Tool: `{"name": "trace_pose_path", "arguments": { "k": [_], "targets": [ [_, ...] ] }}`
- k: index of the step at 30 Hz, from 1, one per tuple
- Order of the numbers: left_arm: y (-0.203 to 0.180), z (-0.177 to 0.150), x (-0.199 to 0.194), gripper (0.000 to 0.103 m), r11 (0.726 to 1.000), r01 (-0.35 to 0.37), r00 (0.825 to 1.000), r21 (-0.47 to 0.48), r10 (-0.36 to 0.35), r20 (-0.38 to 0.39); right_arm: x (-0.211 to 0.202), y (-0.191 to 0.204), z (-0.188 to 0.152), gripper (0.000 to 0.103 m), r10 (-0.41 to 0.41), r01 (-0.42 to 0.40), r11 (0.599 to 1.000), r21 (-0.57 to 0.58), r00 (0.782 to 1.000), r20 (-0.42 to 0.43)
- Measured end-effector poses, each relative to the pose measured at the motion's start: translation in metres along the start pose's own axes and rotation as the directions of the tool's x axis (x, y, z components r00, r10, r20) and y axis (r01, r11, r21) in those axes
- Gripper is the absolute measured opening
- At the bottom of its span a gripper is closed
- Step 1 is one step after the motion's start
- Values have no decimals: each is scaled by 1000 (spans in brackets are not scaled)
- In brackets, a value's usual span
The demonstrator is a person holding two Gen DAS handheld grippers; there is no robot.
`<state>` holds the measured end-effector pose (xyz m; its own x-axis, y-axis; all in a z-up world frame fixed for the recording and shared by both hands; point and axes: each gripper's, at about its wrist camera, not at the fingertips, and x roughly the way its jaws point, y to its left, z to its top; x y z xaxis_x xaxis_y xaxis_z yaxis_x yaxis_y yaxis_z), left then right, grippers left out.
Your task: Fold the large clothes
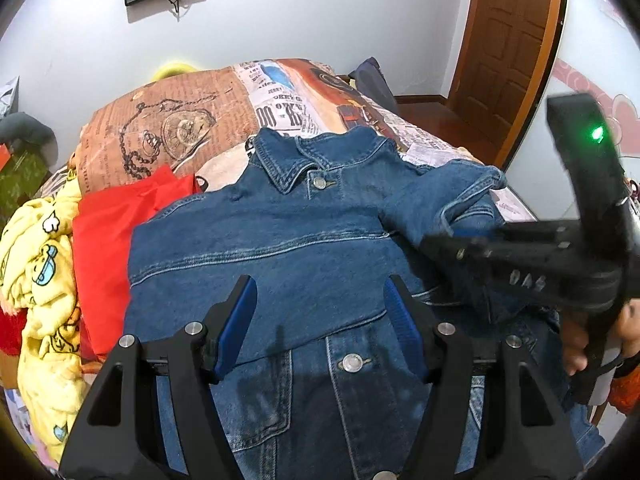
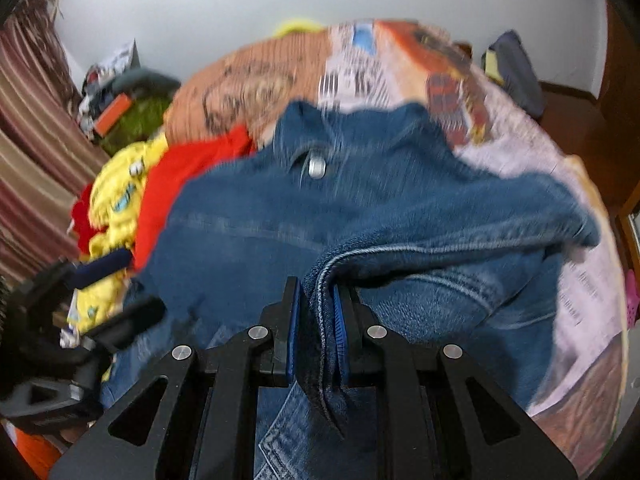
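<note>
A blue denim jacket (image 1: 280, 240) lies front up on the bed, collar toward the far wall; it also shows in the right wrist view (image 2: 360, 200). Its left sleeve is folded across the chest. My left gripper (image 1: 322, 300) is open and empty, hovering just above the jacket's middle. My right gripper (image 2: 317, 300) is shut on the cuff of the jacket's right sleeve (image 2: 320, 276) and holds it lifted over the jacket. The right gripper also shows in the left wrist view (image 1: 448, 240), at the right.
A red garment (image 1: 108, 232) and a yellow cartoon-print garment (image 1: 44, 272) lie to the left of the jacket. The bed has a newspaper-print cover (image 1: 280, 96). A wooden door (image 1: 516, 44) stands at the right. Striped curtains (image 2: 28, 128) hang at the left.
</note>
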<state>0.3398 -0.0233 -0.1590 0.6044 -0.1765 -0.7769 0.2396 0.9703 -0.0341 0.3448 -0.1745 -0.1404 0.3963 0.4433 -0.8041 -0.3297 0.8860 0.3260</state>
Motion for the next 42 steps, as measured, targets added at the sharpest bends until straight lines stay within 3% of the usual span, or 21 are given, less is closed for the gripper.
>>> {"name": "trace_pose_path", "arguments": {
  "k": [5,10,12,15,19,23,26,32,35,42],
  "targets": [
    [3,-5,1,65,1000,-1,1000,-9,1,-12,22,-4,-13,15,2,-1,1000,8,995,-96],
    [1,-8,-1,65,1000,-2,1000,-2,2,-19,16,-7,-15,17,24,-21,999,29,992,-128],
    [-2,-8,-3,65,1000,-8,1000,11,8,-18,12,-5,-13,22,26,-22,999,23,989,-146],
    [-8,-5,-7,65,999,-13,1000,37,14,-10,2,-5,-10,42,25,-22,1000,15,986,-164],
    [-21,1,-16,65,997,-9,1000,71,9,13,-31,-11,-5,62,-17,15,1000,-22,996,-82],
    [-39,13,-23,65,994,-5,999,112,1,40,-69,-25,-2,67,-71,72,997,-39,997,26],
    [-58,25,-22,70,989,1,998,151,-9,57,-95,-40,-2,67,-121,124,992,-24,987,105],
    [-102,53,-2,70,972,35,998,233,-47,49,-134,-82,-10,74,-233,229,972,43,946,224],
    [-123,65,19,70,962,58,998,266,-66,22,-138,-103,-16,74,-261,247,965,87,938,227],
    [-167,83,88,70,938,129,988,322,-96,-117,-121,-142,-32,74,-265,237,955,177,952,154]
  ]
}}
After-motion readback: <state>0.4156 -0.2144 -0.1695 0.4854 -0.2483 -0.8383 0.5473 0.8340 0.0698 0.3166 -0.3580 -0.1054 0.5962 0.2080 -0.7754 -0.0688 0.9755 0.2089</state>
